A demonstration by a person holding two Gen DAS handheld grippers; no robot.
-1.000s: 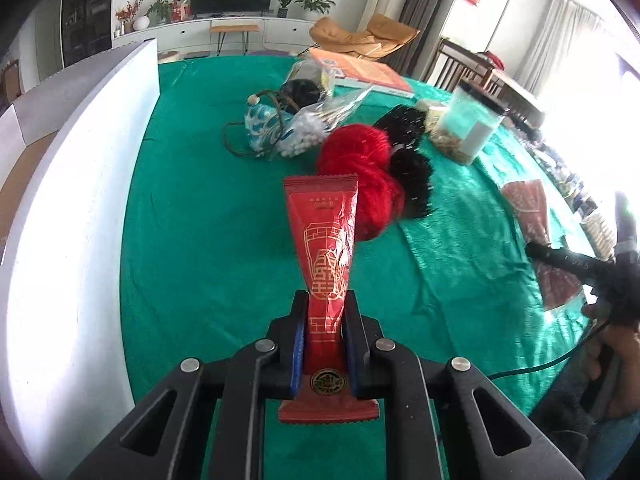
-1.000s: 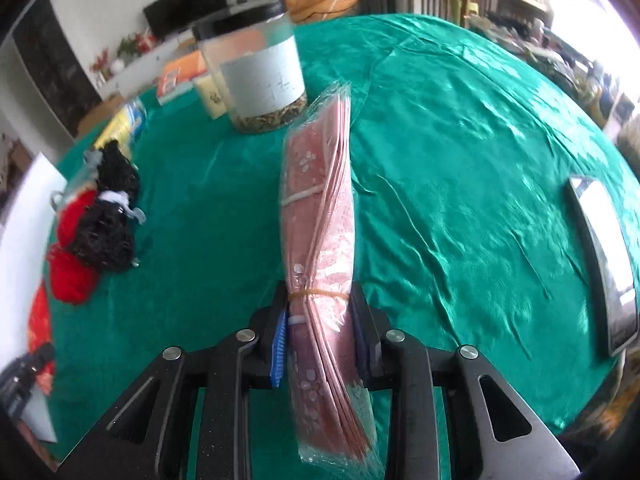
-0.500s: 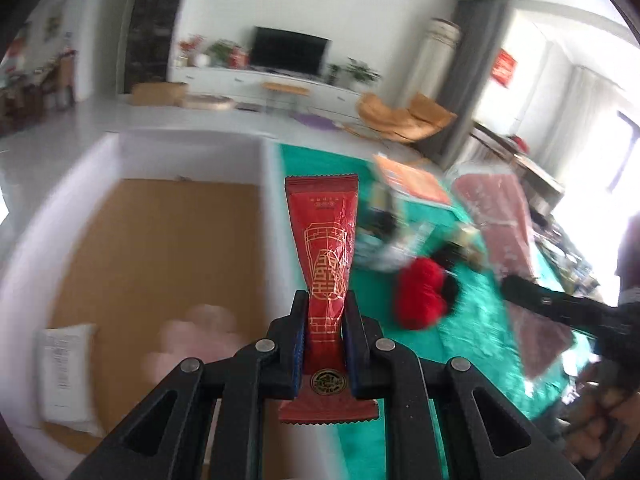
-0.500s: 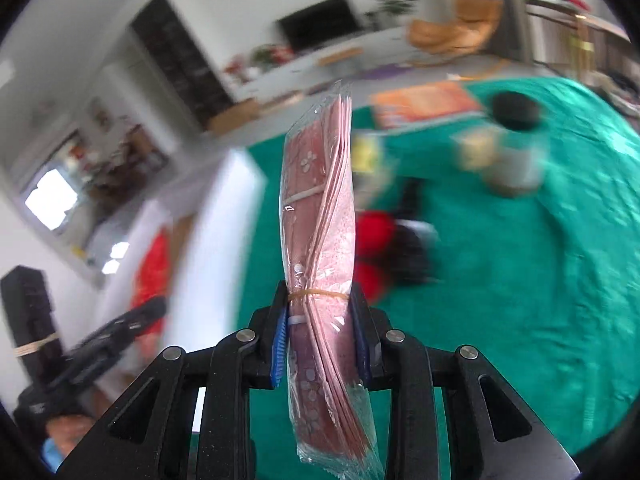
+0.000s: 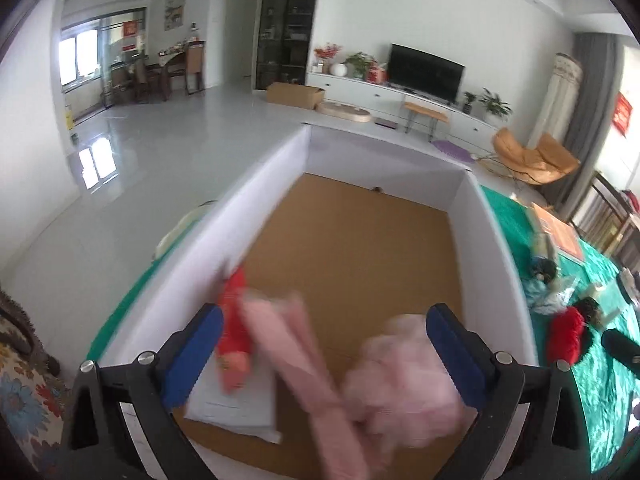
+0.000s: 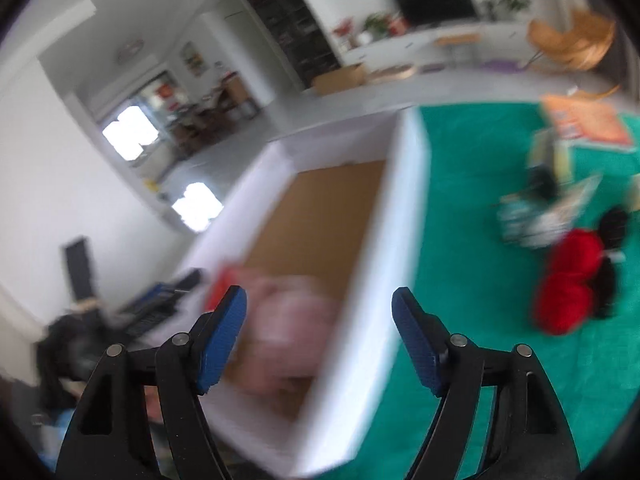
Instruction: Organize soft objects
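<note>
1. The red packet (image 5: pixel 234 336) lies in the box (image 5: pixel 496 248), just beyond the left gripper's (image 5: pixel 326 344) left pad and clear of it.
2. The pink pack (image 5: pixel 296 356) – blurred, perhaps mid-fall – slants across the box between the left pads, touching neither.
3. Left gripper: jaws opening, spread wide above the box.
4. Right gripper (image 6: pixel 320 336): jaws opening, nothing gripped – the box wall runs beneath them.
5. Red yarn (image 6: pixel 568 284) sits on the green cloth (image 6: pixel 472 264), well off to its right.
</note>
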